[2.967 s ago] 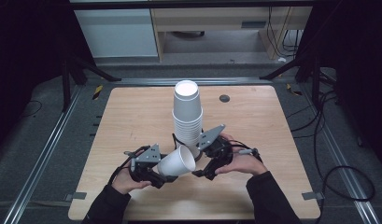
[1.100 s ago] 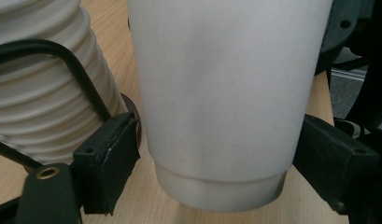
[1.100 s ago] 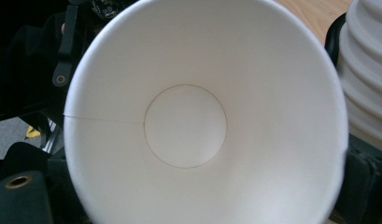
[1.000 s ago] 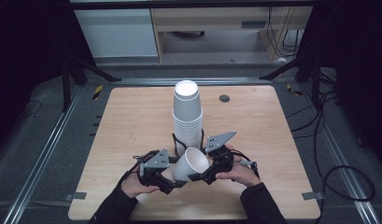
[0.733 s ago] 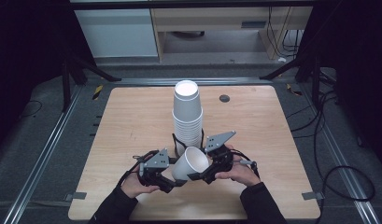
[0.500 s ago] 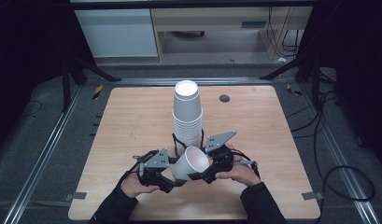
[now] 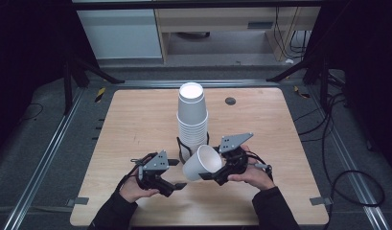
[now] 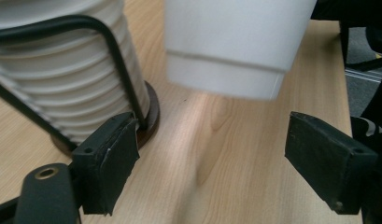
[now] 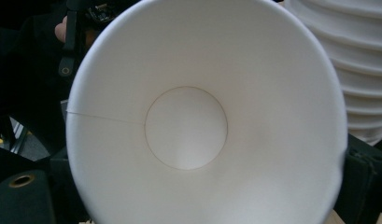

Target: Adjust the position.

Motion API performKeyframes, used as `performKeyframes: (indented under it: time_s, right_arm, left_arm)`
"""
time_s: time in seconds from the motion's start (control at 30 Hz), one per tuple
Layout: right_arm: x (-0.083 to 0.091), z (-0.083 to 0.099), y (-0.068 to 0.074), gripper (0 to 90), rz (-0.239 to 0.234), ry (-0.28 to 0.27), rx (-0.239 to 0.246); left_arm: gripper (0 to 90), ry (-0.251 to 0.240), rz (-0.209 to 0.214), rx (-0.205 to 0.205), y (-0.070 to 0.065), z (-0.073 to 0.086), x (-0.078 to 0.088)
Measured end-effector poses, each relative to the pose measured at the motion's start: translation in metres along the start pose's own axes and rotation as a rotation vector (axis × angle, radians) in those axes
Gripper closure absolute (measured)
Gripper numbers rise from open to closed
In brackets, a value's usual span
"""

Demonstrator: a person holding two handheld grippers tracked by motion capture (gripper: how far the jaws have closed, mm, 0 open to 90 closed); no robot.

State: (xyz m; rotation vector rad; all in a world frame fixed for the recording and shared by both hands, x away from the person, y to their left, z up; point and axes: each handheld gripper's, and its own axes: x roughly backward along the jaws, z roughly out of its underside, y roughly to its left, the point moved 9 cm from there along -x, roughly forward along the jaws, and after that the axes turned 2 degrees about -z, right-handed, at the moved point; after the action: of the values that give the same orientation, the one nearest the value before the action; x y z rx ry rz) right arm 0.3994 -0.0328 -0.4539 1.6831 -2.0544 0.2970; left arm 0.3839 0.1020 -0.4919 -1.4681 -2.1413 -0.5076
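My right gripper [image 7: 216, 176] pinches the cup [image 7: 202, 163] by its rim, tipped sideways off the table so it's free to carry. My left gripper [image 7: 177, 173], jaws wide and empty, waits beside its base. Beyond: the stack [image 7: 192, 120].

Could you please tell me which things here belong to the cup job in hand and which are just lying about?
In the job:
- single white cup, held by the right gripper
- left gripper, open near the cup's base
- stack of white cups in its wire holder

Lying about:
- dark round disc on the table
- cables on the floor
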Motion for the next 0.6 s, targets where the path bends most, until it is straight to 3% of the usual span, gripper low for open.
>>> performKeyframes:
  time_s: [0.23, 0.4, 0.6]
  right_arm:
    - [0.013, 0.002, -0.006, 10.1, 0.056, 0.000, -0.003]
    - [0.026, 0.004, -0.013, 10.1, 0.113, 0.000, -0.015]
    - [0.044, 0.009, -0.030, 10.2, 0.234, 0.013, -0.048]
  left_arm:
    - [16.2, 0.007, -0.069, 0.033, 0.015, 0.009, 0.012]
    - [16.2, 0.023, -0.139, 0.090, 0.030, 0.023, 0.022]
    - [15.4, 0.030, -0.241, 0.176, 0.054, 0.038, 0.035]
